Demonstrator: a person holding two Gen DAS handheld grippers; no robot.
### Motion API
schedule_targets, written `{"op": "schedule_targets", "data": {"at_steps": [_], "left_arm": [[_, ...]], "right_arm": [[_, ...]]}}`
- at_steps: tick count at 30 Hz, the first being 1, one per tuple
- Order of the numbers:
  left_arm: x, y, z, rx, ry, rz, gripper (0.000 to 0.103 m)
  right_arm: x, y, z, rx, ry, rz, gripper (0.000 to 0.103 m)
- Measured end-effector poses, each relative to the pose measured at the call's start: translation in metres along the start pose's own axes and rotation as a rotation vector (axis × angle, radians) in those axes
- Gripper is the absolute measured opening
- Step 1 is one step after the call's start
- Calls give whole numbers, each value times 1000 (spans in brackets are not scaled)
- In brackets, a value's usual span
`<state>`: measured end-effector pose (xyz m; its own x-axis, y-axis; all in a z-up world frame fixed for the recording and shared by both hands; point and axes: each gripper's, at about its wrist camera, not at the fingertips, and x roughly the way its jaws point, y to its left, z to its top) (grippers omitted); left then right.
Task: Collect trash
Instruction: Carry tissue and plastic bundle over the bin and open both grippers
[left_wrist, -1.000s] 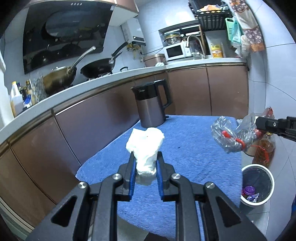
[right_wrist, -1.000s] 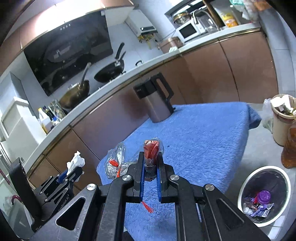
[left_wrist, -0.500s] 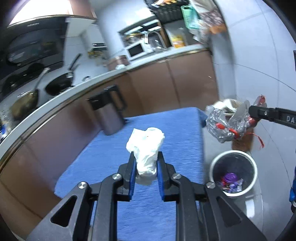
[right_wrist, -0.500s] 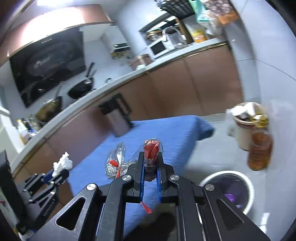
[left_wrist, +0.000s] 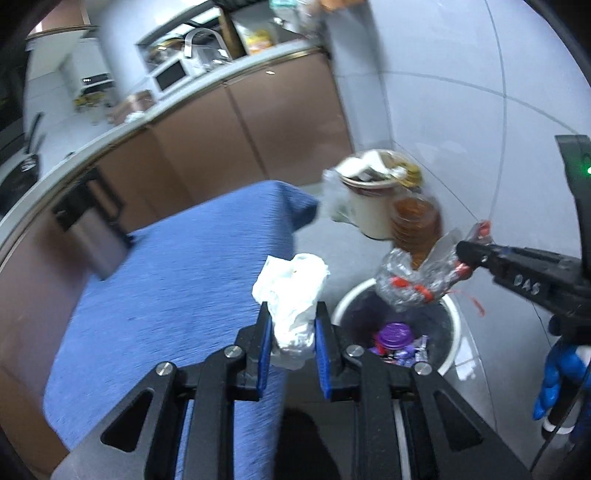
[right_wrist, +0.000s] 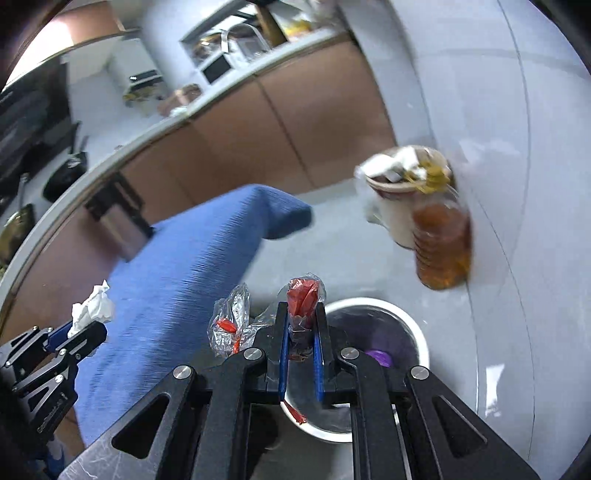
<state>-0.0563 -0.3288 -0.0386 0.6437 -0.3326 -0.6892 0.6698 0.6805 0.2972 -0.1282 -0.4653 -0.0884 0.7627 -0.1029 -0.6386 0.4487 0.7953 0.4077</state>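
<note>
My left gripper (left_wrist: 291, 325) is shut on a crumpled white tissue (left_wrist: 291, 291), held above the blue table's right edge, just left of the white-rimmed trash bin (left_wrist: 452, 325) on the floor. My right gripper (right_wrist: 301, 325) is shut on a clear plastic wrapper with red bits (right_wrist: 303, 295), held over the bin (right_wrist: 417, 332). The left wrist view shows that wrapper (left_wrist: 413, 280) hanging above the bin's opening. The bin holds a purple lid (left_wrist: 393, 332) and small wrappers. The right wrist view shows the left gripper (right_wrist: 79, 328) with the tissue (right_wrist: 92, 306).
A blue-cloth table (left_wrist: 184, 266) carries a dark kettle (left_wrist: 88, 229). By the tiled wall stand a beige bucket full of scraps (left_wrist: 373, 206) and an amber oil bottle (right_wrist: 441, 243). Brown cabinets (left_wrist: 236, 133) run behind under a counter.
Both grippers have swung right and down from over the table to the floor bin. The wrapper now hangs over the bin. Both keep hold of their trash.
</note>
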Motion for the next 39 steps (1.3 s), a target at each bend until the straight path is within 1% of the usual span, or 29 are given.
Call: {"op": "schedule_targets", "data": {"at_steps": [4, 7, 8, 9, 10, 11, 12, 13, 14, 16, 21, 25, 27, 32, 34, 38, 39], "left_arm": [[30, -23, 7, 35, 35, -65, 21], [46, -36, 11, 56, 49, -104, 26], [50, -39, 12, 61, 53, -119, 29], [55, -42, 14, 68, 54, -138, 34], [57, -44, 14, 73, 53, -147, 38], [58, -44, 15, 76, 50, -155, 44], [60, -44, 16, 77, 46, -167, 49], [61, -45, 17, 75, 44, -175, 50], [62, -44, 18, 72, 43, -182, 51], [62, -40, 19, 62, 41, -187, 52], [53, -28, 19, 24, 27, -178, 52], [35, -15, 17, 0, -9, -154, 53], [24, -7, 15, -10, -29, -138, 56], [-2, 16, 8, -52, -67, -103, 57], [-14, 27, 1, -70, -87, -73, 57], [-35, 50, -12, -122, -116, -22, 57], [-42, 59, -17, -144, -127, 0, 57]], "right_arm": [[23, -25, -6, 40, 41, -54, 14], [39, -37, -11, 66, 66, -86, 14], [45, -40, -12, 74, 73, -99, 17], [51, -44, -13, 81, 80, -107, 25], [56, -47, -14, 90, 85, -110, 29], [61, -50, -15, 100, 90, -116, 35], [65, -52, -16, 108, 93, -122, 38], [69, -54, -18, 113, 97, -133, 40], [71, -55, -19, 115, 100, -139, 45], [74, -58, -22, 122, 107, -150, 48], [71, -58, -23, 128, 102, -178, 53], [59, -49, -18, 114, 74, -189, 56], [52, -41, -15, 97, 58, -187, 60], [31, -15, -9, 49, 13, -180, 62], [24, -6, -7, 33, 0, -174, 62], [7, 22, -3, -9, -34, -152, 63], [1, 32, -2, -25, -44, -144, 64]]}}
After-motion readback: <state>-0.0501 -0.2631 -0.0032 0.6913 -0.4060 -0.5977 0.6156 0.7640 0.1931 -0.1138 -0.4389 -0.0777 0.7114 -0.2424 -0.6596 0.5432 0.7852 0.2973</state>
